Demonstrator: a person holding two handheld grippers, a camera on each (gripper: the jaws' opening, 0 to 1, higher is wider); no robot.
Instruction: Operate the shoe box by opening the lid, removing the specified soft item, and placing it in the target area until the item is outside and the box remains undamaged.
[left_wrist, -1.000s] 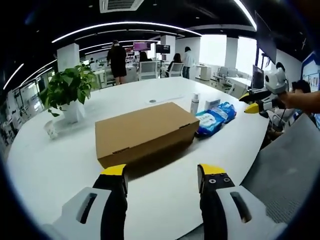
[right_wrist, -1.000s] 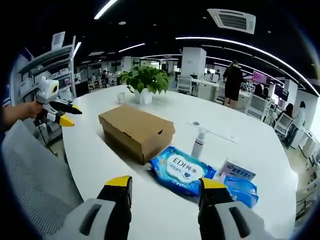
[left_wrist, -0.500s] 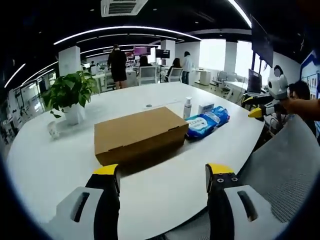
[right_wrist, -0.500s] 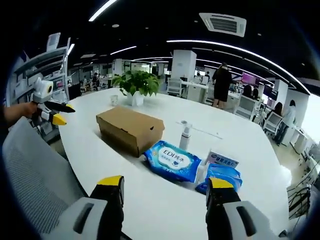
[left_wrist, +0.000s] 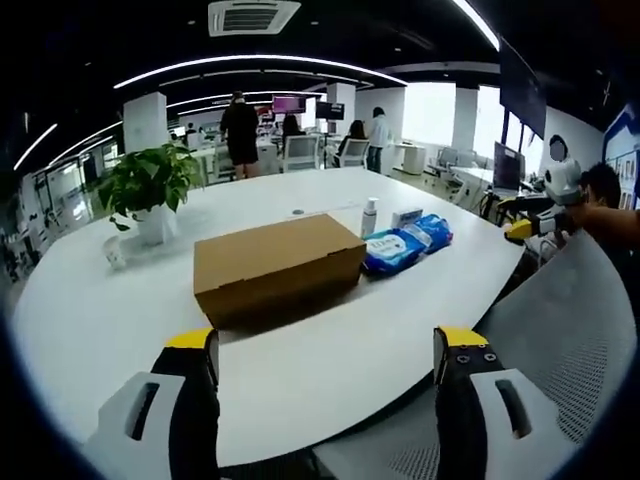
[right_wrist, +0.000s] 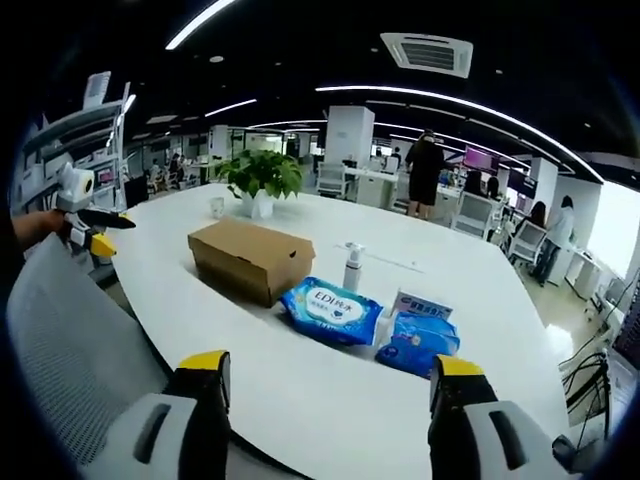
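1. Both views have drawn back from the white table since a second ago: its near edge now crosses each view and more of the grey mesh chair back shows beside it. Nothing on the table has shifted.
2. The left gripper has its yellow-tipped jaws spread wider than before, holding nothing, short of the table's near edge. In the right gripper view it shows at far left, held in a hand.
3. The right gripper has also widened its jaws, which are well apart and empty, over the table's edge. It appears at the far right of the left gripper view, off the table.
4. The shoe box, plain brown cardboard, lies flat near the table's middle with its lid shut.
5. Just beside the box lies a blue wipes pack, with a second blue pack past it, a small white carton next to that, and a white pump bottle upright behind the first pack.
6. A potted plant and a small cup stand well apart on the box's far side.
7. Bare tabletop lies between each gripper and the box, and the box's near face is unobstructed.
8. People stand among desks far behind.
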